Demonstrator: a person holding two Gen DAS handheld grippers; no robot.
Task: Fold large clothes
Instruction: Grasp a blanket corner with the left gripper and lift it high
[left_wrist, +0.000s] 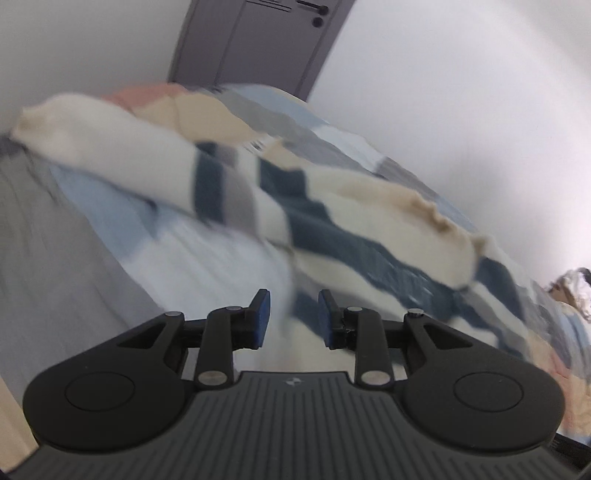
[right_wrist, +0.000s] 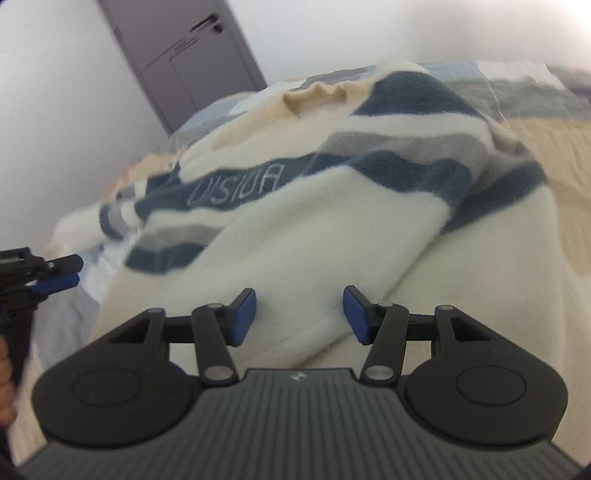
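Sweater (right_wrist: 314, 221), cream with navy and grey stripes, spread over patchwork bedspread (left_wrist: 325, 122); far sleeve blurred, chest lettering hard to read. Left gripper (left_wrist: 293, 317) jaws apart, nothing visibly pinched. Right gripper (right_wrist: 299, 314) jaws apart above cream fabric, contact unclear.

A fluffy cream sweater (right_wrist: 295, 236) with navy and grey stripes lies rumpled on the bed.

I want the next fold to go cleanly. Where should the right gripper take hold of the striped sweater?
Probably the cream fold ridge of the sweater right ahead of the right gripper, approached from the near side: it stands raised off the bed, so open jaws can straddle it.
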